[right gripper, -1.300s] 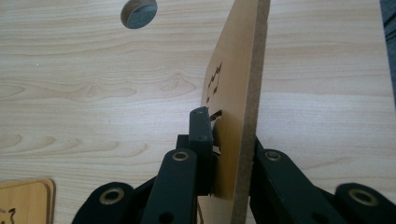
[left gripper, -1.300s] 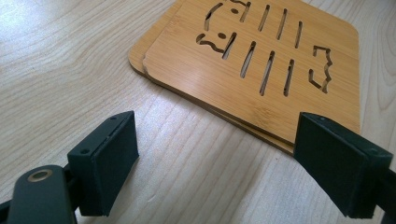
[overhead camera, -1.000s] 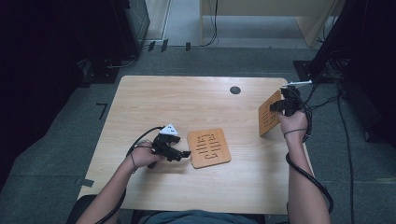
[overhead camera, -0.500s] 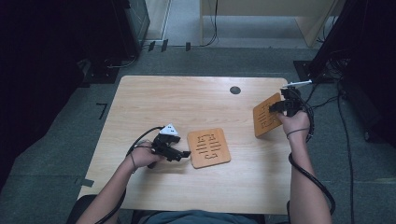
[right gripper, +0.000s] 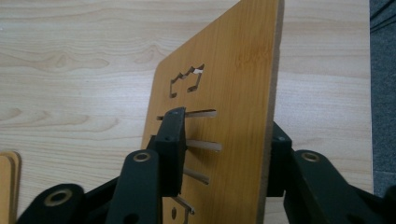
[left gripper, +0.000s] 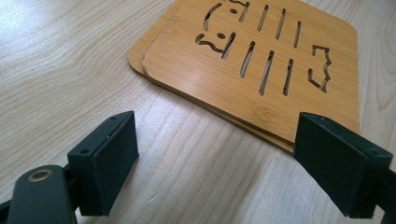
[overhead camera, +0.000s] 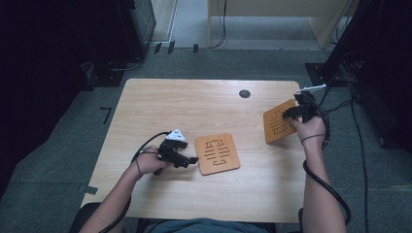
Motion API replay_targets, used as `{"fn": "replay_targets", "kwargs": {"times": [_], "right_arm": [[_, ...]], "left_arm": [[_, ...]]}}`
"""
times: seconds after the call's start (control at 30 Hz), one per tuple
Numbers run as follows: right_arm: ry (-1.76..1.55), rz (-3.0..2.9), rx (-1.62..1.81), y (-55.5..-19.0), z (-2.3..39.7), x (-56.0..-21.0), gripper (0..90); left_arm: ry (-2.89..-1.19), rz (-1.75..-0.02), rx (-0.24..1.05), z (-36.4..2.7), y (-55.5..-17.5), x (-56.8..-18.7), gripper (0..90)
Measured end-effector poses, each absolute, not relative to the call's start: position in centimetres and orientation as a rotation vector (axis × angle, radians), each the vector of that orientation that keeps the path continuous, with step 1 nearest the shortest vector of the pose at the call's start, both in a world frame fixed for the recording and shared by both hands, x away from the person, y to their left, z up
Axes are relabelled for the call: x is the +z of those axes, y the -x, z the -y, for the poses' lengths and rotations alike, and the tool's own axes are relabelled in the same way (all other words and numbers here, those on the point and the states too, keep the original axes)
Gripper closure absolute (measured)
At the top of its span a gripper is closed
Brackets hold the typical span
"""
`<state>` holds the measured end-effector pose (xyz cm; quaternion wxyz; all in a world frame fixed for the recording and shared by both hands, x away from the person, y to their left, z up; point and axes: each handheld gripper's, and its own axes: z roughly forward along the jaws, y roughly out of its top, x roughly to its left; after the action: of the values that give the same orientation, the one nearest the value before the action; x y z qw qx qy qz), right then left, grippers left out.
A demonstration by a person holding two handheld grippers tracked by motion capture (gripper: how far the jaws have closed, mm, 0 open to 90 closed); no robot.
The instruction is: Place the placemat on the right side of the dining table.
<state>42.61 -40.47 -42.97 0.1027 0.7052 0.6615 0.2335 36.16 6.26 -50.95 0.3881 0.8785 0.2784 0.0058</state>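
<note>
Wooden table (overhead camera: pixel 160 104) is taking up most of the high view, pale grain, with a small dark round cap (overhead camera: pixel 245 93) set in it near the far edge.

Two flat bamboo trivets (left gripper: pixel 261 60) are lying stacked at the table's middle, the upper one slightly offset from the lower, slots and cut-out shapes showing through; their near corner is sitting between the left gripper's jaws but well ahead of the pads.

Third bamboo trivet (right gripper: pixel 224 107) is standing tilted on edge near the table's right edge, well apart from the stack, its lower part resting toward the table.

Right gripper (right gripper: pixel 224 154) is straddling that tilted trivet: one pad is lying against the slotted face, the other is sitting behind the board. Jaws have just been opening, board between them; whether the pads are pressing, I cannot tell.

Left gripper (left gripper: pixel 233 158) is resting low over the table just left of the stack, jaws spread wide, nothing pinched.
</note>
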Motion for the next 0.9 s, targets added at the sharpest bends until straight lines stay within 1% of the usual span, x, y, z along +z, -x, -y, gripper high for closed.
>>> {"fn": "replay_targets", "kwargs": {"times": [0.1,0.27,0.5,0.7,0.9], "right_arm": [[-2.095,-1.948,0.689,-42.6,40.8,-43.3,57.3],[-2.078,-1.971,0.655,-42.7,40.9,-44.1,49.3],[-2.113,-1.969,0.662,-42.8,41.3,-44.9,45.2],[-2.102,-1.966,0.648,-42.9,41.5,-45.5,39.2],[-2.132,-1.953,0.673,-43.0,41.9,-46.3,35.5]], "left_arm": [[-2.234,-0.708,0.015,-6.3,-36.2,-51.0,13.0],[-2.235,-0.707,0.016,-6.3,-36.2,-51.0,13.0],[-2.239,-0.706,0.021,-6.2,-36.1,-50.9,13.0],[-2.238,-0.706,0.021,-6.2,-36.1,-50.9,13.0],[-2.237,-0.707,0.021,-6.2,-36.1,-51.0,13.0]]}}
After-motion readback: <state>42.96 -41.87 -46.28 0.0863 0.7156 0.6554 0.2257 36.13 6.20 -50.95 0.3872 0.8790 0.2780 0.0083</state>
